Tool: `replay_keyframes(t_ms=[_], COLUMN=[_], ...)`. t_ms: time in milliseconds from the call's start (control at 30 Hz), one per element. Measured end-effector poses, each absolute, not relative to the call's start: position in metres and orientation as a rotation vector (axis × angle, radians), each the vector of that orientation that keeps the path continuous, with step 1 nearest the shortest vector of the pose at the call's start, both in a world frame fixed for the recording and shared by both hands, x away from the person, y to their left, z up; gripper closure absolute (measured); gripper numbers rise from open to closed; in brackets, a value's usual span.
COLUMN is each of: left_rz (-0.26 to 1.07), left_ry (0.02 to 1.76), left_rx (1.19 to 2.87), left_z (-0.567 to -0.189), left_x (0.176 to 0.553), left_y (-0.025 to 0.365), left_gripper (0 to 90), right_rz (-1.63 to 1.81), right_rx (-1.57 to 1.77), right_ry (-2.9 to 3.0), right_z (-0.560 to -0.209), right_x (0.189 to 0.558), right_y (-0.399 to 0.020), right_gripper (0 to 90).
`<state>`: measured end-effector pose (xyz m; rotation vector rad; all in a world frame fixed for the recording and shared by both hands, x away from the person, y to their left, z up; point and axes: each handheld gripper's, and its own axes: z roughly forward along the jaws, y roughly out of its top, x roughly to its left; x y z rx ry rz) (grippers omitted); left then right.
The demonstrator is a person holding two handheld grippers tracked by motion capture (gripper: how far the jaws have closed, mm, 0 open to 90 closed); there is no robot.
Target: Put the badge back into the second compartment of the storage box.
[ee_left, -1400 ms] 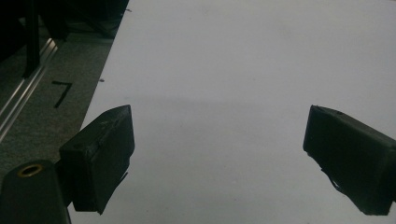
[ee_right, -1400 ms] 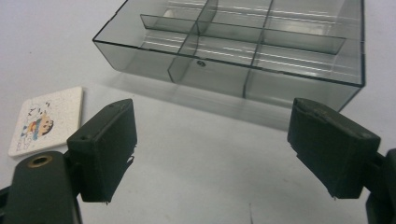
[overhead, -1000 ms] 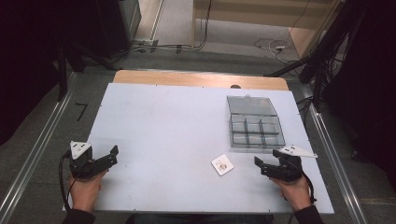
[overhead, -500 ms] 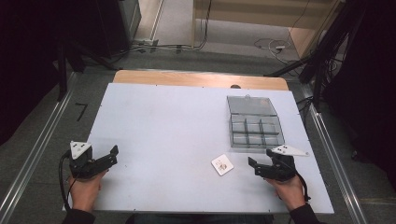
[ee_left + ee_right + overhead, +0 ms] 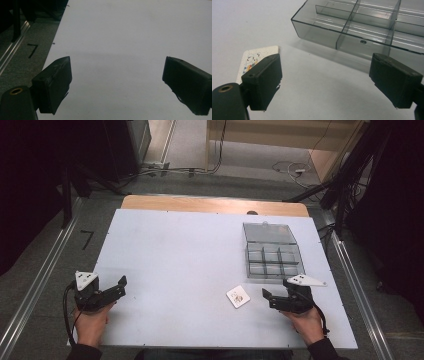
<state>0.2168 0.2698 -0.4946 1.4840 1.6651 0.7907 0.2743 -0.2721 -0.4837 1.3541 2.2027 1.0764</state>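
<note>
meanwhile both jaws spread: left gripper point(image 5: 120, 286) near table point(image 5: 190, 260) edge, right gripper point(image 5: 268, 296) between card point(image 5: 238, 296) and box point(image 5: 272, 257)

White table point(image 5: 190, 265) with a light brown wood edge point(image 5: 210, 204) at the far side. See-through grey box point(image 5: 272, 254) with little walls inside. Small white card point(image 5: 238, 296) with a tiny picture in blue, yellow and black dots point(image 5: 252, 61). Black left gripper point(image 5: 119, 287) with a pale grey three-cornered plate point(image 5: 86, 280) on top. Black right gripper point(image 5: 267, 297) with a pale grey plate point(image 5: 304, 281) too. Grey floor point(image 5: 45, 255) with a black mark like a 7 point(image 5: 87, 239). Dark sleeves point(image 5: 82, 353) at the bottom.
</note>
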Motion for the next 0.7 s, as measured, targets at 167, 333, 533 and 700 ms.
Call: replay_keyframes(t_ms=[167, 333, 533, 700], left_rz=[0.790, 0.789, 0.789, 0.789], left_ry=[1.665, 1.663, 1.663, 1.663], left_rx=[1.484, 1.487, 1.486, 1.487], left_z=[-0.495, -0.495, -0.495, -0.495], left_x=[0.217, 0.217, 0.217, 0.217], left_y=[0.270, 0.270, 0.270, 0.270], left_gripper=[9.1, 9.1, 9.1, 9.1], right_rz=[1.076, 1.078, 1.076, 1.074], right_rx=[1.343, 1.334, 1.318, 1.311], right_ry=[2.222, 2.231, 2.242, 2.253], right_z=[-0.485, -0.485, -0.486, -0.487], right_x=[0.275, 0.275, 0.276, 0.276], right_y=[-0.269, -0.265, -0.260, -0.256], right_gripper=[9.3, 9.2, 9.3, 9.3])
